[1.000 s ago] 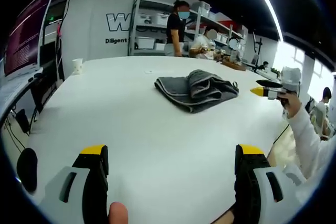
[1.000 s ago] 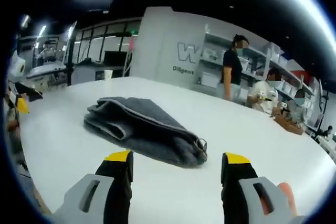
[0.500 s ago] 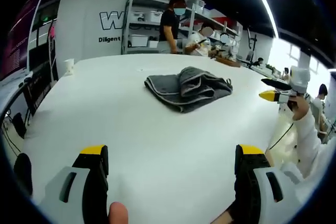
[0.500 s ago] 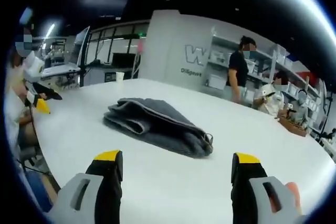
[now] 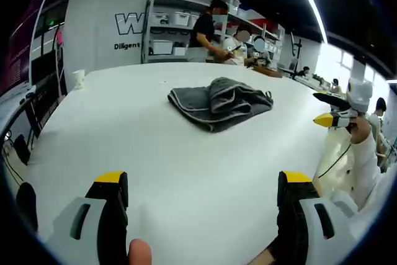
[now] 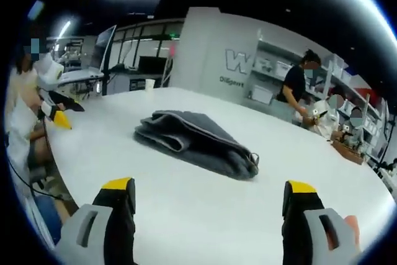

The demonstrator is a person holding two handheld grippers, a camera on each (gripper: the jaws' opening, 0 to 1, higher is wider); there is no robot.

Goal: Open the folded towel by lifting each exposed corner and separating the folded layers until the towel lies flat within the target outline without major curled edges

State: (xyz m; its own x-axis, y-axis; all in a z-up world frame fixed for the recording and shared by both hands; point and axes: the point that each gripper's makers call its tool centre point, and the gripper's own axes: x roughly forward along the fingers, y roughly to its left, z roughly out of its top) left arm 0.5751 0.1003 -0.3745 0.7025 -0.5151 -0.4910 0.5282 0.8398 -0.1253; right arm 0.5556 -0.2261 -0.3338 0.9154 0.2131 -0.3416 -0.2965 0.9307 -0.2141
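A dark grey towel (image 5: 218, 102) lies folded and bunched on the white table (image 5: 155, 153), with a small loop at one corner (image 6: 253, 158). In the right gripper view the same towel (image 6: 195, 141) sits ahead of the jaws. My left gripper (image 5: 201, 181) is open, well short of the towel, with nothing between its yellow-tipped jaws. My right gripper (image 6: 211, 187) is open too, its jaws apart above bare table in front of the towel. The right gripper (image 5: 335, 113) also comes into the left gripper view at the far right, held in a hand. The left gripper (image 6: 59, 111) appears at the left of the right gripper view.
A paper cup (image 5: 78, 79) stands near the table's far left edge. Shelving (image 5: 167, 35) with bins lines the back wall, where a person in black (image 5: 208, 29) stands. Other people sit at the table's far end (image 6: 338, 134). Monitors (image 5: 28, 35) stand at the left.
Both views have shifted slightly as the hands moved; the right gripper's jaws stand wider apart than a second ago. The towel has not moved. The person at the shelves has bent to the right.
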